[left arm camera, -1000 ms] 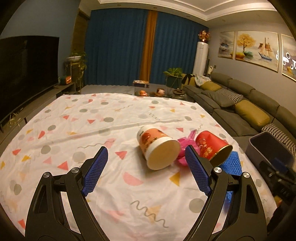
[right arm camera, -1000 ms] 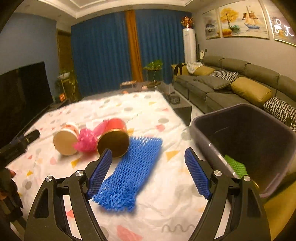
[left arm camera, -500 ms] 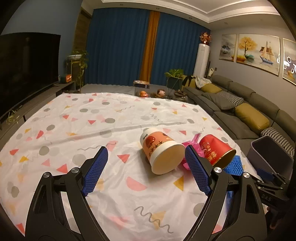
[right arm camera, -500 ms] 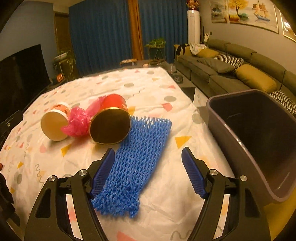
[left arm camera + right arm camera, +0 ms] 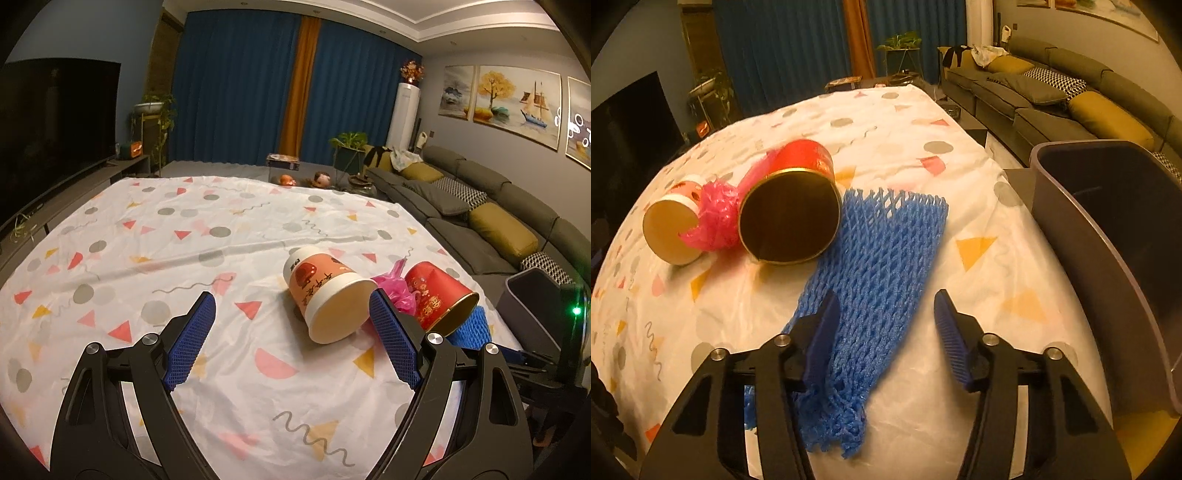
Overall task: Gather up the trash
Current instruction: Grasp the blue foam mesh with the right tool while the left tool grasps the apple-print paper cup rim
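blue foam net point(image 5: 474, 328) mostly hidden behind red can point(image 5: 437, 295).

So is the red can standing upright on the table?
No, the red can lies on its side, open mouth facing the camera, beside the blue net.

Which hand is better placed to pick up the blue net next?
Right. Its tongs are closing with the net between them, right beside the bin. The left tongs face the paper cup, with the net off to the side.
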